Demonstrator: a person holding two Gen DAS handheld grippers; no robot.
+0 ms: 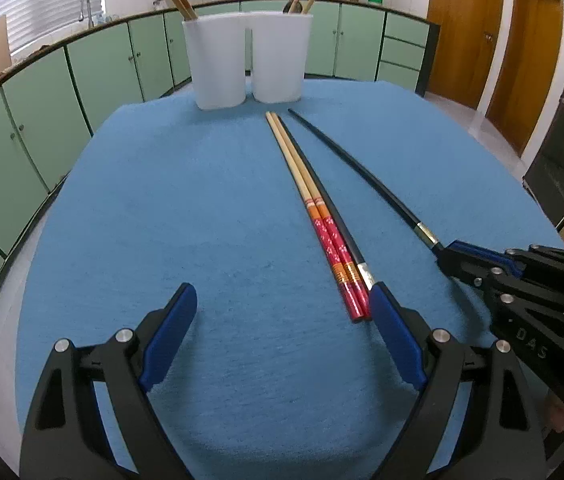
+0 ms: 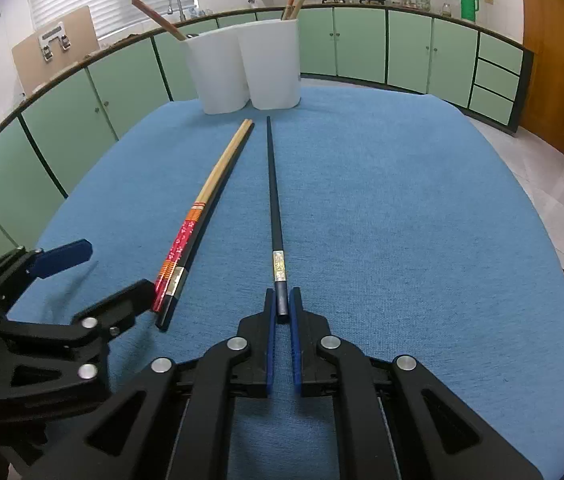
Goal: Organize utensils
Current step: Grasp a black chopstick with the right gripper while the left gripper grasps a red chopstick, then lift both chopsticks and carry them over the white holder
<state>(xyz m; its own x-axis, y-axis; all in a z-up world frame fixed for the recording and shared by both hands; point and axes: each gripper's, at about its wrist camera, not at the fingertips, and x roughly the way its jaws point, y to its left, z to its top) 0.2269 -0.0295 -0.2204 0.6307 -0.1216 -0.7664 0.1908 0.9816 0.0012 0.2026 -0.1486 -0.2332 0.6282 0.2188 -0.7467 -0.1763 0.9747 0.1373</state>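
The letters "DAS" can be read in the left wrist view on the black body of the right tongs [image 1: 447, 254]; no other writing can be made out. A fuzzy blue cloth [image 1: 210, 216] is spread over the tabletop. At the far edge of the cloth, two smooth white cups [image 1: 248, 60] are stood side by side, touching, and thin sticks are poked up out of both. Nearer than the cups, a pair of chopsticks [image 1: 313, 216] is laid flat on the cloth; they are pale wood at the far end and red with small white flowers and orange bands at the near end. One long black chopstick with a shiny band [image 1: 345, 236] is laid right against that pair. A second black chopstick [image 2: 274, 208], thin and straight with a shiny band near its end, is laid a little apart from the pair, pointing at the cups. The right tongs [image 2: 282, 304] are pressed onto the near end of this second black chopstick, which is pinched between the blue pads. The left tongs [image 1: 282, 308] are spread wide over the cloth, with one blue pad just beside the red ends. Only in the right wrist view is the pinch seen up close.
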